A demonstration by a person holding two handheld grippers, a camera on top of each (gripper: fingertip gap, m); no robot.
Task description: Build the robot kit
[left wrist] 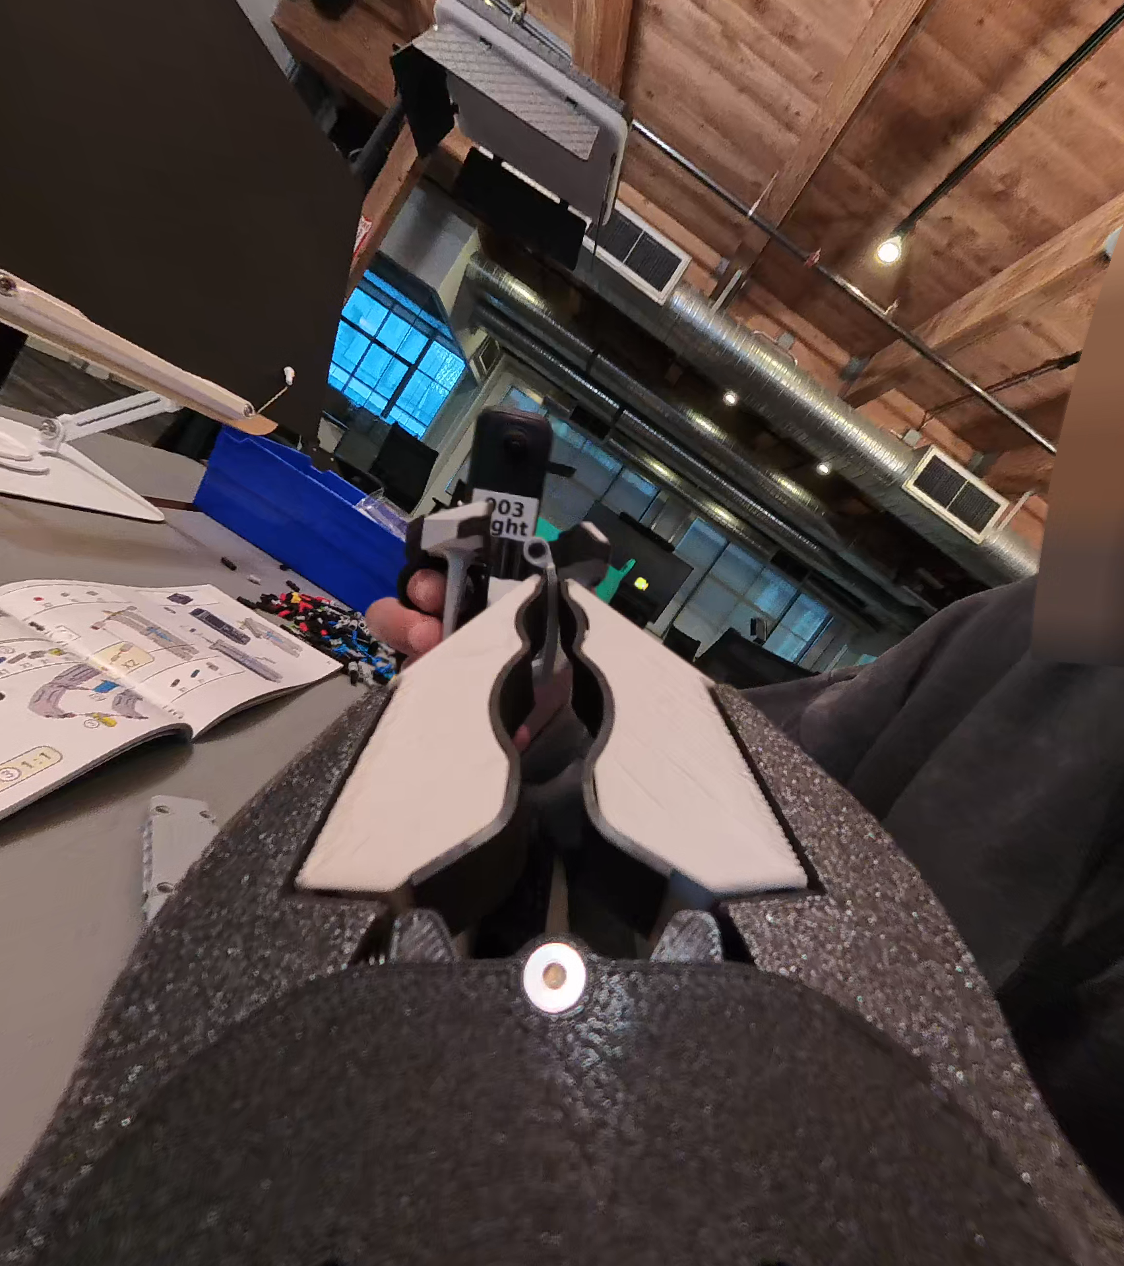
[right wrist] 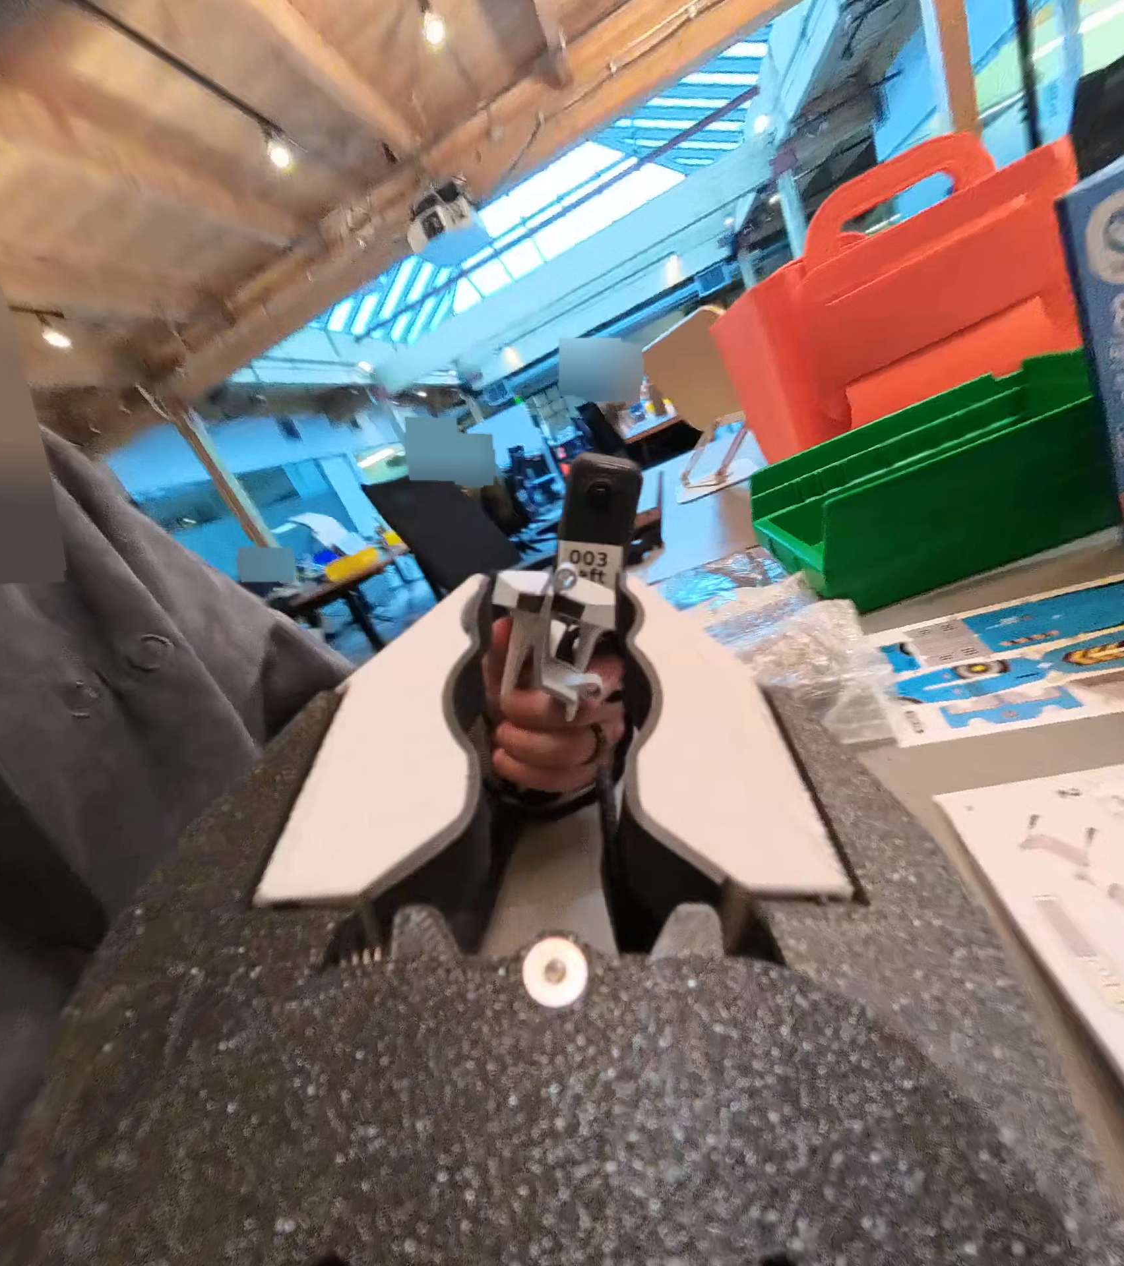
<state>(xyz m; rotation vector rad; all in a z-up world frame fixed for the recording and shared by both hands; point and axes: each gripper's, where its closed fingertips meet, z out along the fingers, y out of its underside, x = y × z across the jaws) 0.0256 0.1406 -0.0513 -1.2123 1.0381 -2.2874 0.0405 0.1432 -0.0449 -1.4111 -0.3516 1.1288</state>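
Left wrist view: the left gripper [left wrist: 549,589] has its jaws drawn narrow, pinching a slim grey plastic piece [left wrist: 547,616] at the tips. Just beyond, the right gripper [left wrist: 511,548] faces it, gripped by a hand [left wrist: 408,616]. Left on the grey table [left wrist: 31,993] lies an open instruction booklet [left wrist: 100,664], then a heap of small building pieces [left wrist: 326,616], then a blue bin [left wrist: 292,507].

Right wrist view: the right one's jaws stand apart around the same piece; a green bin [right wrist: 943,493] and an orange case [right wrist: 902,308] sit farther right.

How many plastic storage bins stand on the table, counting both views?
2. A blue plastic bin stands beyond the open instruction booklet in the left wrist view; a green plastic bin stands before the orange carry case in the right. Others may be hidden.
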